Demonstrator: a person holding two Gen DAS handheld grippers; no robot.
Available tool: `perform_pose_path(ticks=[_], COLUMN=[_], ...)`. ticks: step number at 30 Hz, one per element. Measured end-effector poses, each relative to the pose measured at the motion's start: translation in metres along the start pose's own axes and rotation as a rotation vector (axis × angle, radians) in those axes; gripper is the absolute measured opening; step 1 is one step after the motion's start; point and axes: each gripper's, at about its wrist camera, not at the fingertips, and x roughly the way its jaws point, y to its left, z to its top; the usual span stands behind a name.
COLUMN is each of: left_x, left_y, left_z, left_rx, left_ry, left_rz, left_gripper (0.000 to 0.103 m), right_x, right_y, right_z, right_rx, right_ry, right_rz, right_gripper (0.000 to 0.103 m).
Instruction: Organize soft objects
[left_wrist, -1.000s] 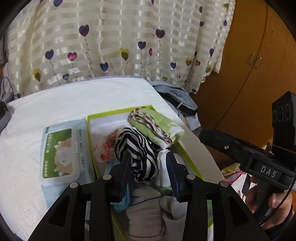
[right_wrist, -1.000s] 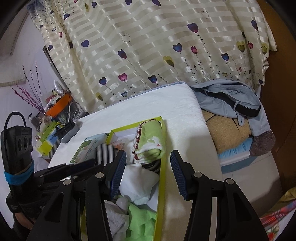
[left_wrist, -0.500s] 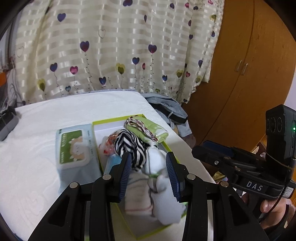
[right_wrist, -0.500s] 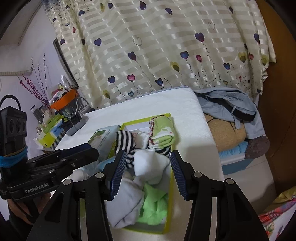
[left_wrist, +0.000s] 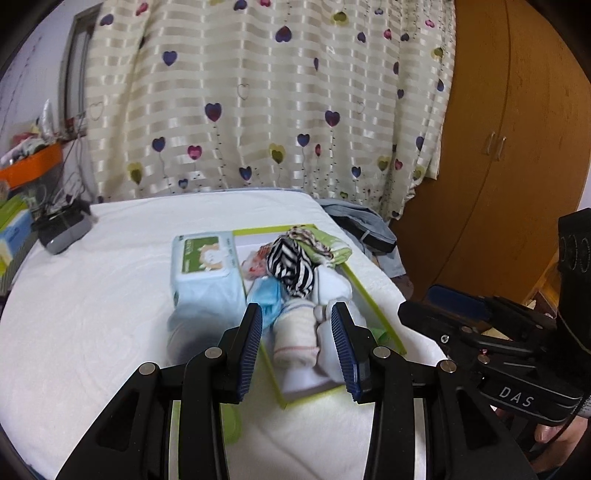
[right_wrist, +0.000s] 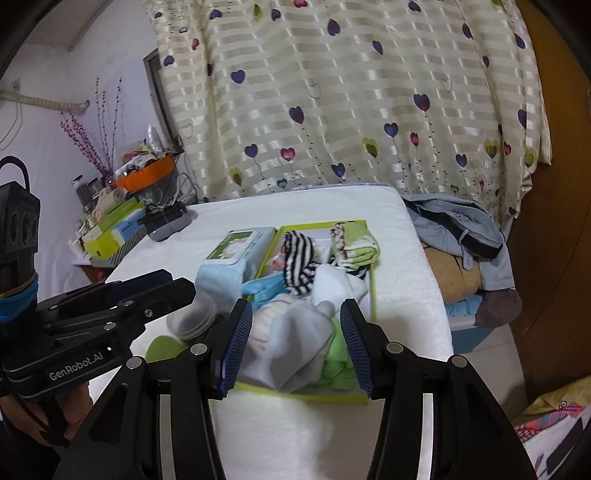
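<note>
A green-rimmed box (left_wrist: 373, 314) lies on the white bed, filled with soft things: a black-and-white striped cloth (left_wrist: 291, 266), a folded green cloth (left_wrist: 325, 245), white socks (left_wrist: 332, 284) and a rolled cream sock (left_wrist: 295, 339). My left gripper (left_wrist: 296, 310) hangs open above the box's near end, holding nothing. In the right wrist view the same box (right_wrist: 373, 291) shows the striped cloth (right_wrist: 299, 262), a white sock (right_wrist: 299, 332) and a light green cloth (right_wrist: 336, 354). My right gripper (right_wrist: 296, 306) is open too, empty, above the near end.
A pack of wet wipes (left_wrist: 207, 269) lies against the box's left side. Grey clothes (right_wrist: 454, 225) are heaped off the bed's right edge. A grey device (left_wrist: 62, 232) sits at the bed's far left corner beside a cluttered side table (right_wrist: 110, 225). A brown wardrobe (left_wrist: 517, 147) stands at right.
Both grippers have drawn back and up from the box, so it now looks smaller and farther away. Their jaws stay equally wide, and nothing was picked up.
</note>
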Motion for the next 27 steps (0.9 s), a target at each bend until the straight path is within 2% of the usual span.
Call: perform_pose_path(ticks=[15,22,27], left_x=[-0.027,-0.029,-0.026], left_y=[0.016,0.018,0.024], left_z=[-0.038,-0.056,-0.07], left_rx=[-0.058,-0.05,-0.068], left_ry=[0.005,0.022,0.046], left_rz=[0.067,0.129,0.12], left_gripper=[0.038,0.038,0.038], right_x=[-0.013,-0.008,0.001], right_y=[0.038,0.05,0.052], right_z=[-0.019,-0.04,-0.055], right_rx=[-0.069,-0.102,-0.113], right_ry=[0.01,0.042,0.072], right_rz=[0.008,0.012,0.007], right_gripper=[0.051,0.051,0.051])
